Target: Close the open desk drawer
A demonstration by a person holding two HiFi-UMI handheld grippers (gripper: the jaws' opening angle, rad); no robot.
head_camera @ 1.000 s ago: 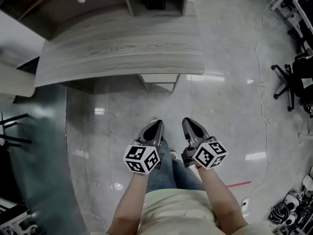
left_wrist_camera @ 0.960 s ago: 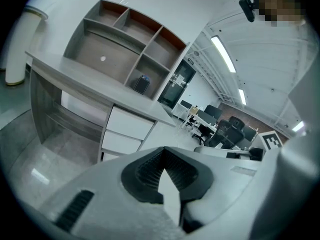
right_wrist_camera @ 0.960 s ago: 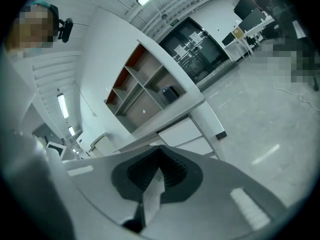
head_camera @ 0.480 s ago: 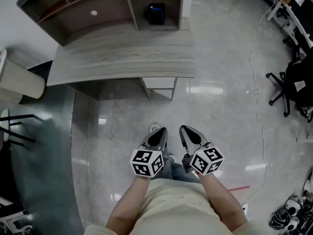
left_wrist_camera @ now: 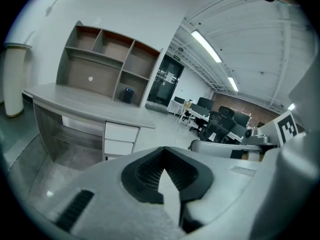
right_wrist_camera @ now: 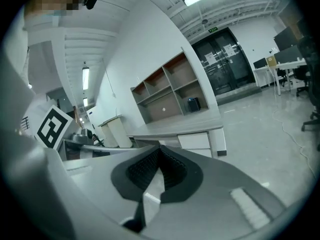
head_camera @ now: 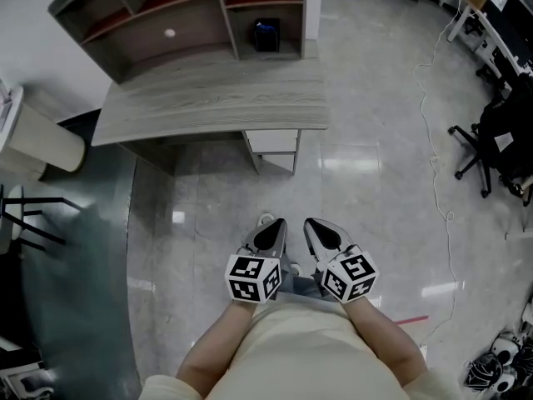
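Left hand-held gripper (head_camera: pixel 272 223) and right hand-held gripper (head_camera: pixel 315 223) hang side by side at the person's waist. Each has its jaws pressed together on nothing, as both gripper views show plainly. Straight ahead at 12 o'clock, well apart from them across the glossy grey floor (head_camera: pixel 216 215), stands the curved grey wood-grain tabletop (head_camera: pixel 208 98). The white-fronted desk drawers (head_camera: pixel 273 142) sit under its right end. Their two fronts look level with each other, and I can make out none standing proud, so the drawer seems to lie shut already.

The risk, as I judge it, is that a front left slightly ajar would not show from this far off and could pass for closed. Were a push needed, a shut jaw tip gives only a narrow contact, which could skid off the smooth white face or land on the wrong front.

Head view gives the plan: the tabletop from above, the wooden open-shelf unit (head_camera: pixel 191 23) behind it and a black office chair (head_camera: pixel 500 132) at 2 o'clock. It foreshortens the fronts badly, though. Left gripper view sees the drawers (left_wrist_camera: pixel 121 132) nearly face on, one above the other. Right gripper view adds dark glass doors (right_wrist_camera: pixel 225 59) beyond.
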